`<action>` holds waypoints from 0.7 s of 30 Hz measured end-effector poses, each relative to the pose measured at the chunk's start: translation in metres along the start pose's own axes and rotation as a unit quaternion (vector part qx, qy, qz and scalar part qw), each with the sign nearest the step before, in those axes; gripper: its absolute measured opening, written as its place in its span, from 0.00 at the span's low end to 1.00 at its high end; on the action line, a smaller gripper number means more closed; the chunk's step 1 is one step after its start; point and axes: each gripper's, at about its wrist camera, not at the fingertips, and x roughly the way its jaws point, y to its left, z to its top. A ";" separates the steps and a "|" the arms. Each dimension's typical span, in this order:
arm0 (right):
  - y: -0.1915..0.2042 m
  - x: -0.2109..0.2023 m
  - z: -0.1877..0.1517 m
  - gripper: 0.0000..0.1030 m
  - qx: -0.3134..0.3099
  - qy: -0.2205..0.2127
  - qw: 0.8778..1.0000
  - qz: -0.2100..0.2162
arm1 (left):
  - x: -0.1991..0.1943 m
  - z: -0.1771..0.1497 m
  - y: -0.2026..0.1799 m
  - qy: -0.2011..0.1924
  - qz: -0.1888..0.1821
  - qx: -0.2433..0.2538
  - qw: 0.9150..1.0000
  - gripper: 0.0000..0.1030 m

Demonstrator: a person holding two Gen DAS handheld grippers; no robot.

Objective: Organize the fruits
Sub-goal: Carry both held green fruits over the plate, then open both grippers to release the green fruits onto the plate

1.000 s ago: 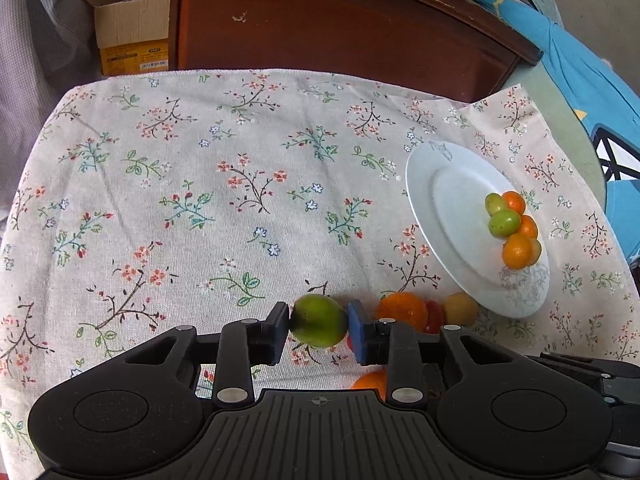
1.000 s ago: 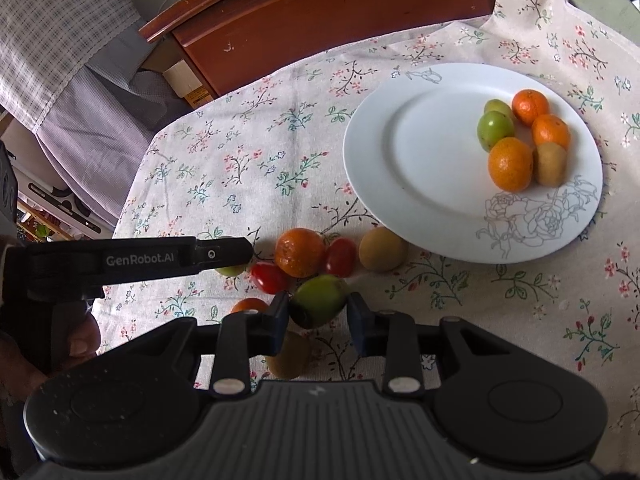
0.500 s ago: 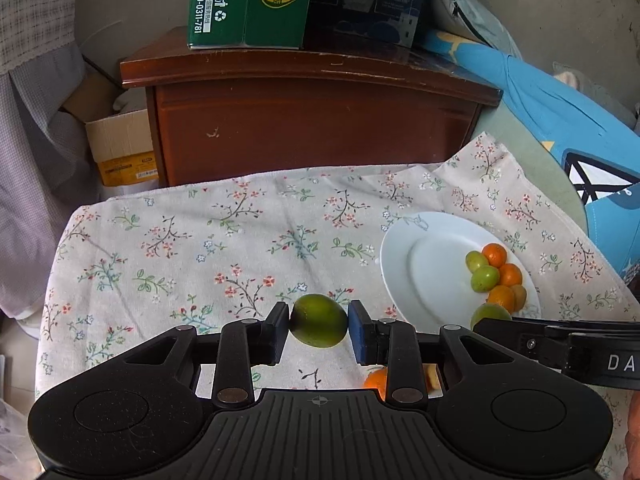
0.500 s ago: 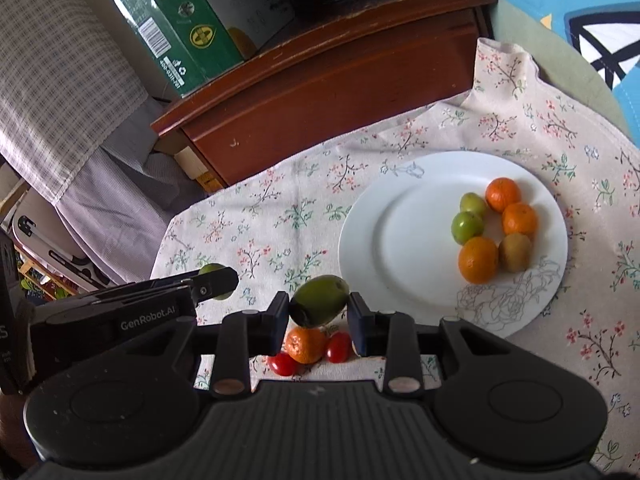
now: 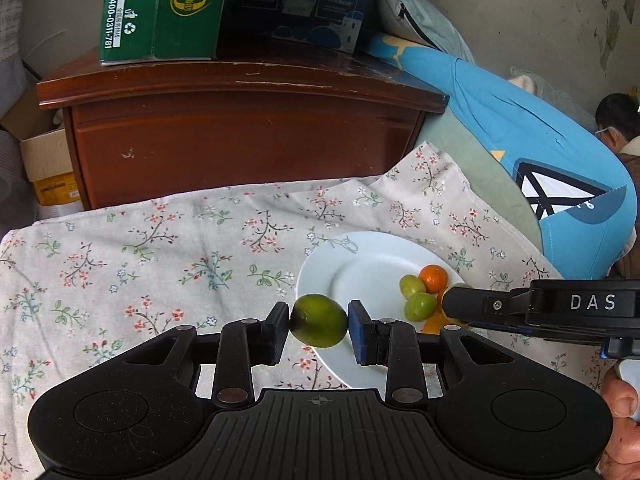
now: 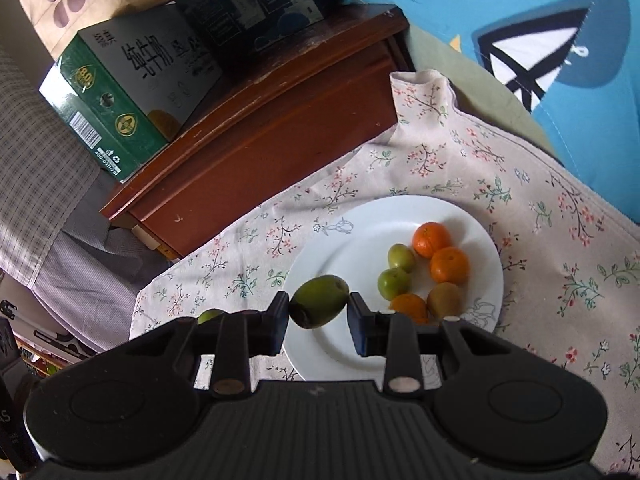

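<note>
My left gripper (image 5: pixel 318 321) is shut on a round green fruit (image 5: pixel 318 320) and holds it above the near-left rim of the white plate (image 5: pixel 360 268). My right gripper (image 6: pixel 318 307) is shut on an oval green fruit (image 6: pixel 319 306) with a brown end, held above the left part of the plate (image 6: pixel 348 344). The plate holds oranges (image 6: pixel 431 239), small green fruits (image 6: pixel 393 282) and a kiwi (image 6: pixel 444 299). The right gripper's body (image 5: pixel 540 308) crosses the left wrist view over the plate's right side. The left gripper's fruit (image 6: pixel 210 315) peeks out in the right wrist view.
A floral tablecloth (image 5: pixel 168 256) covers the table. A brown wooden cabinet (image 5: pixel 240 128) stands behind it with a green carton (image 5: pixel 160 12) and a dark box on top. Blue bedding (image 5: pixel 520 132) lies to the right. The fruits left on the cloth are hidden under the grippers.
Both grippers have risen from the cloth, each with its green fruit, and moved toward the plate. The fruit pile on the cloth has dropped out of view.
</note>
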 end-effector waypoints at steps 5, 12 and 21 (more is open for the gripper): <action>-0.007 0.006 -0.005 0.31 0.020 0.013 1.000 -0.008 | 0.015 -0.002 -0.008 0.010 -0.012 -0.001 1.000 0.29; -0.011 0.012 -0.008 0.31 0.034 0.022 0.999 -0.016 | 0.032 -0.009 -0.012 0.030 -0.015 0.003 0.999 0.29; -0.020 0.014 -0.009 0.33 0.056 0.016 0.998 -0.031 | 0.031 -0.008 -0.020 0.018 -0.021 0.021 0.999 0.30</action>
